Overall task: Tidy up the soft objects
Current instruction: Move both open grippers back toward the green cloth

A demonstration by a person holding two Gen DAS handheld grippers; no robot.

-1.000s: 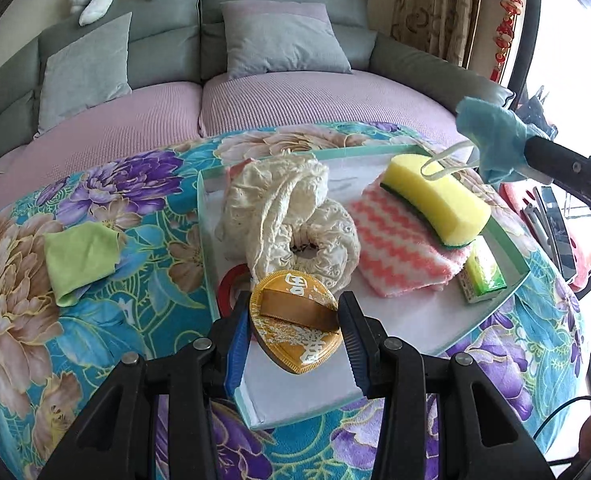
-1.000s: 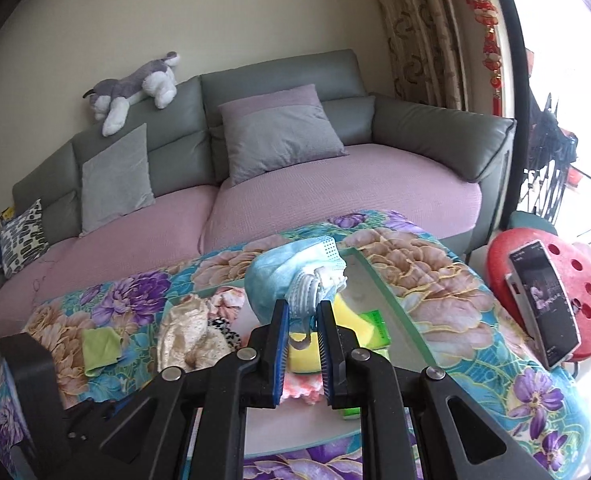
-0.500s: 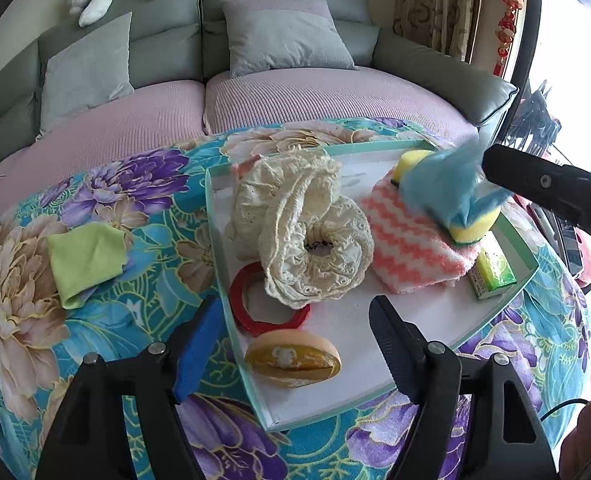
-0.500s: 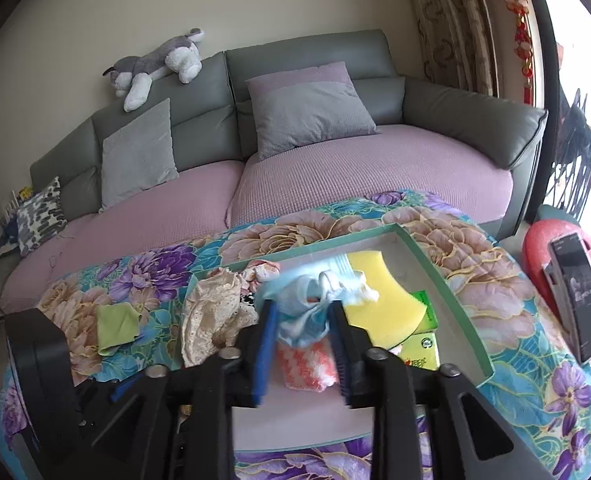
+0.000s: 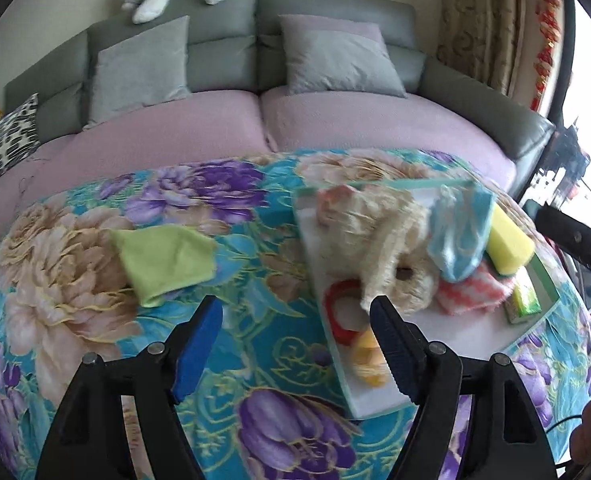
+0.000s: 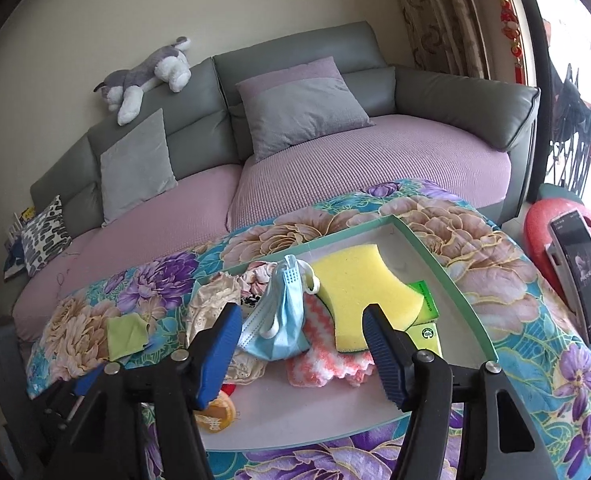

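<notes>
1. The left gripper (image 5: 295, 330) is hovering over the floral tablecloth (image 5: 255, 240), its jaws standing wide with nothing between them.
2. The right gripper (image 6: 301, 334) is hanging above the tray (image 6: 447, 264); its jaws are opening, with no pad touching anything.
3. A blue face mask (image 6: 279, 320) is lying in the tray on the pink-and-white cloth (image 6: 327, 364), touching the yellow sponge (image 6: 363, 292) and the cream lace fabric (image 5: 383, 240).
4. A green cloth (image 5: 163, 260) is lying on the tablecloth, well apart from the tray.
5. A grey sofa (image 6: 295, 80) is standing behind.
</notes>
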